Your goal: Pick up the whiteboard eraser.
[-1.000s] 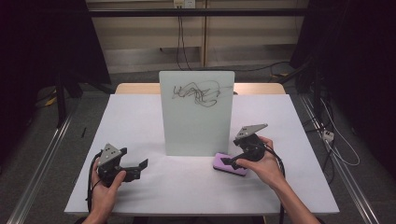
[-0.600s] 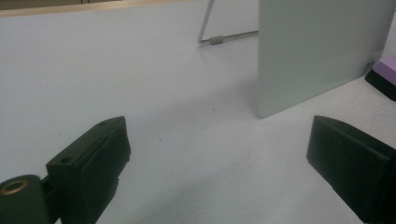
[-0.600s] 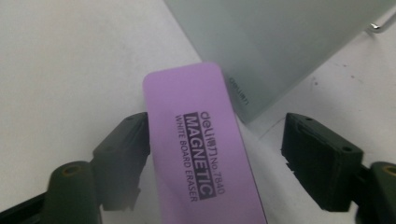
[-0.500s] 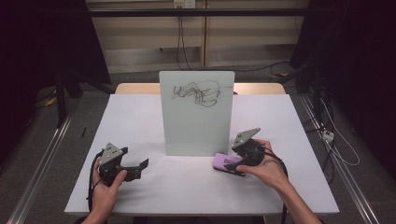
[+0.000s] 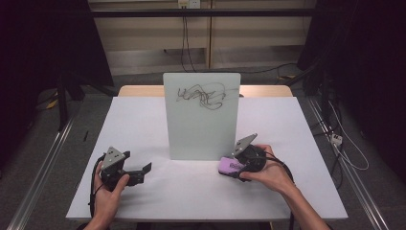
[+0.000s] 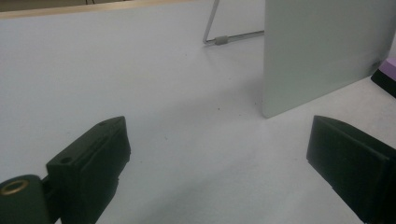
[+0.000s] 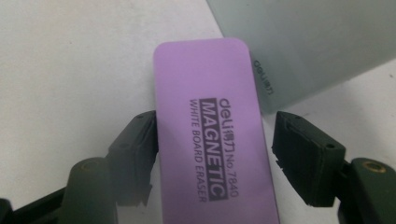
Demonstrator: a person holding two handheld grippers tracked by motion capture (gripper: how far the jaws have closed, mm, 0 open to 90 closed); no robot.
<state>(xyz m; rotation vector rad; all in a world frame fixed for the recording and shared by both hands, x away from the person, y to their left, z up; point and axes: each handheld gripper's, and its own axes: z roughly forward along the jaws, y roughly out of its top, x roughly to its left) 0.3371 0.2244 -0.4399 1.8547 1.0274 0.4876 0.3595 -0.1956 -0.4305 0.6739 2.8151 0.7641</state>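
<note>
A purple whiteboard eraser (image 5: 226, 166) lies flat on the white table (image 5: 143, 120), just right of the foot of an upright whiteboard (image 5: 201, 124) with black scribbles near its top. My right gripper (image 5: 238, 168) straddles the eraser (image 7: 210, 93). Its jaws have just been closing around it: the left pad (image 7: 140, 140) touches the eraser's edge, while a thin gap remains at the right pad (image 7: 299, 149). At the table's front left my left gripper (image 5: 142, 172) rests low in a hand, open, with nothing but bare table between its jaws (image 6: 219, 140).
The whiteboard (image 6: 322, 51) stands on a wire stand (image 6: 219, 39) in the middle of the table. Its lower corner (image 7: 317, 42) sits close behind the eraser. A wooden edge (image 5: 139, 91) runs along the table's far side; cables trail on the floor at the right (image 5: 344, 143).
The right gripper has dipped a little toward the eraser and come to sit over it. The left gripper and the whiteboard have stayed put.
</note>
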